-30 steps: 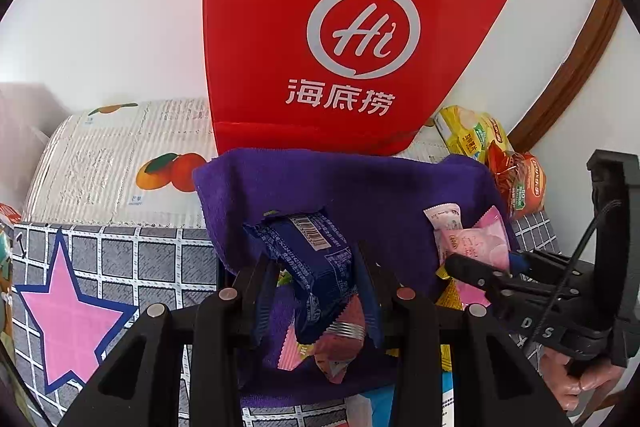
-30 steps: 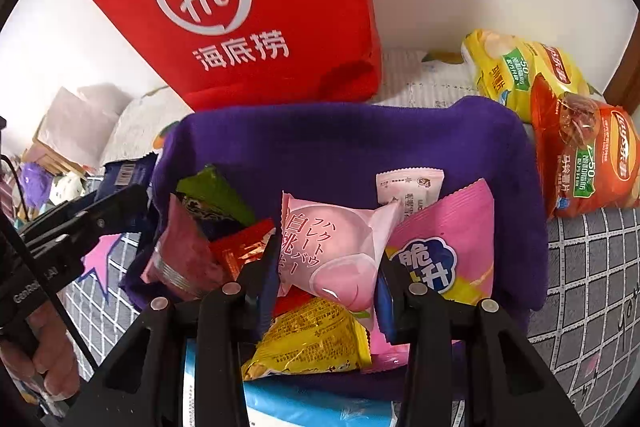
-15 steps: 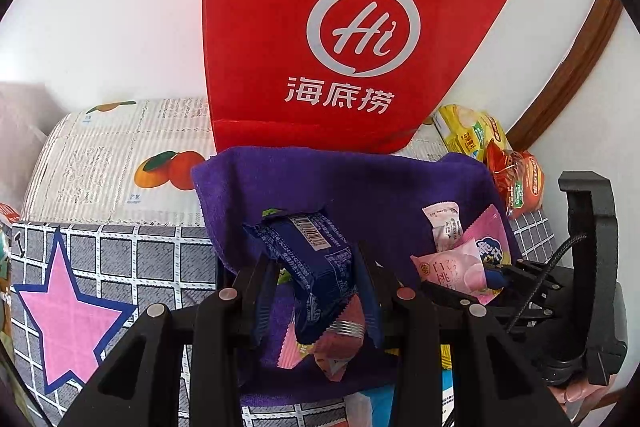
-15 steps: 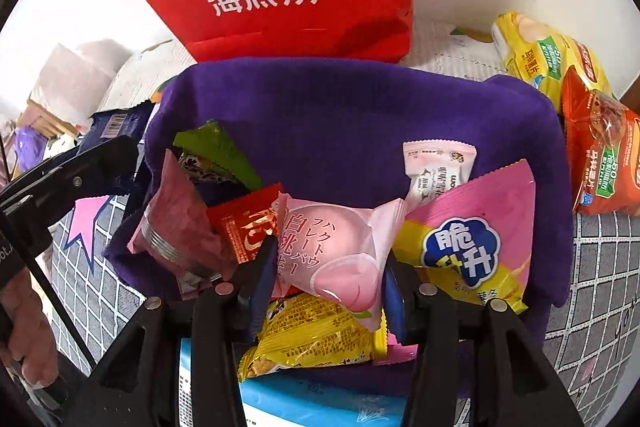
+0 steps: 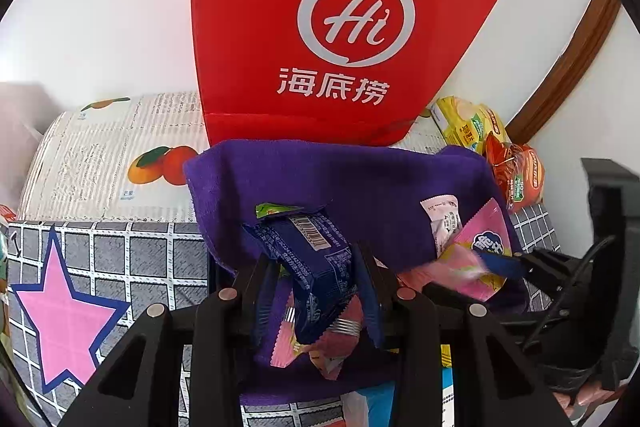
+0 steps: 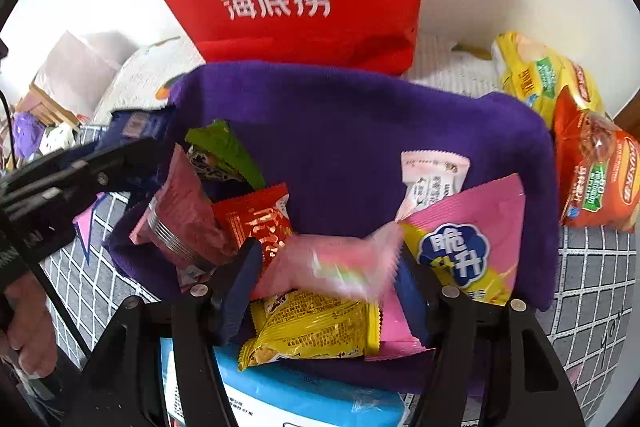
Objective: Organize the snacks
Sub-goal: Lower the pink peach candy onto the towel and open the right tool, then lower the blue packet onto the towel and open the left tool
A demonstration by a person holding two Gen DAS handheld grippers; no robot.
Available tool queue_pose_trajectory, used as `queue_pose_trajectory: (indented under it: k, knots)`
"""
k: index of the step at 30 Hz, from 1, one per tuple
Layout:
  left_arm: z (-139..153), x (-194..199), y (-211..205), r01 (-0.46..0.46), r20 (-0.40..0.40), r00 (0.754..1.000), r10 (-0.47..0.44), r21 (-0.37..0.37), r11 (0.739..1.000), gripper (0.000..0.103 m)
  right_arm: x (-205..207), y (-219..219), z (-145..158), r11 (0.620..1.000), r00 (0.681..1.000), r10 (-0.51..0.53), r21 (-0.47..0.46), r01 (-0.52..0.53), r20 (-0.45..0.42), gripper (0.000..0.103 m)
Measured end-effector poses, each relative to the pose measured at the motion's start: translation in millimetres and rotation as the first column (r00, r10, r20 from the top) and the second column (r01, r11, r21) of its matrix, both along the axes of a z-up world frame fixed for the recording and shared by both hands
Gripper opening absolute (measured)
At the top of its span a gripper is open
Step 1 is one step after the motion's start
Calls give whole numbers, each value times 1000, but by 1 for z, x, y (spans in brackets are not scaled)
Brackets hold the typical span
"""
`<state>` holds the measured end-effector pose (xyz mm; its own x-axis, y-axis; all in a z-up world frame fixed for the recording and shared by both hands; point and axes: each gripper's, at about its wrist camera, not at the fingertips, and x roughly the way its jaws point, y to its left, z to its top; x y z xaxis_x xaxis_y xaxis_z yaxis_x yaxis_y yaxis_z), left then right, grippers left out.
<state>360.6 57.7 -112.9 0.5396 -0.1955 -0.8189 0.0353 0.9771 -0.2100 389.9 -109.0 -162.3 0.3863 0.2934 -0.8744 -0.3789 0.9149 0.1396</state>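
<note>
Evidently the snacks are gathered on a purple cloth (image 6: 352, 131) spread over a gridded table cover (image 5: 132, 251), at about twelve o'clock from both cameras, just in front of a red bag (image 5: 320, 27). The left gripper (image 5: 316, 283) is seen clamped on a dark blue packet (image 5: 308, 259), held near its lower half above the cloth. The right gripper (image 6: 328, 283) has just been opening; a pale pink packet (image 6: 332, 263), blurred, lies between its jaws, and the pads do not appear to press on it. These small foil and film sachets are judged to be light, crinkly and slippery, with contents likely crushable; a hold across the flat middle or a crimped end seam would be safest, with little force. On the red bag a white ring enclosing "Hi" is read, with the characters 海底捞 beneath. A barcode is shown on the dark blue packet. A pink-and-yellow packet (image 6: 468, 247) at three o'clock of the right gripper bears a blue cloud badge with 脆升. An orange bag (image 6: 596, 175) at two o'clock carries print too small to be read.
</note>
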Motion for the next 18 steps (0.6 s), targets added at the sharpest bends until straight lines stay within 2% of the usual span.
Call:
queue_pose_trajectory:
  k: [4, 9, 18]
  knots:
    - [-2, 0, -4, 14, -8, 1000, -14, -10, 1000, 35, 0, -16, 15, 997, 998, -48, 55, 47, 29, 65]
    - [-7, 2, -12, 64, -22, 998, -66, -66, 996, 36, 0, -38, 31, 989, 992, -113, 106, 107, 60, 66]
    - [-16, 4, -24, 70, -53, 996, -71, -27, 997, 36, -2, -56, 44, 977, 983, -164, 147, 151, 79, 66]
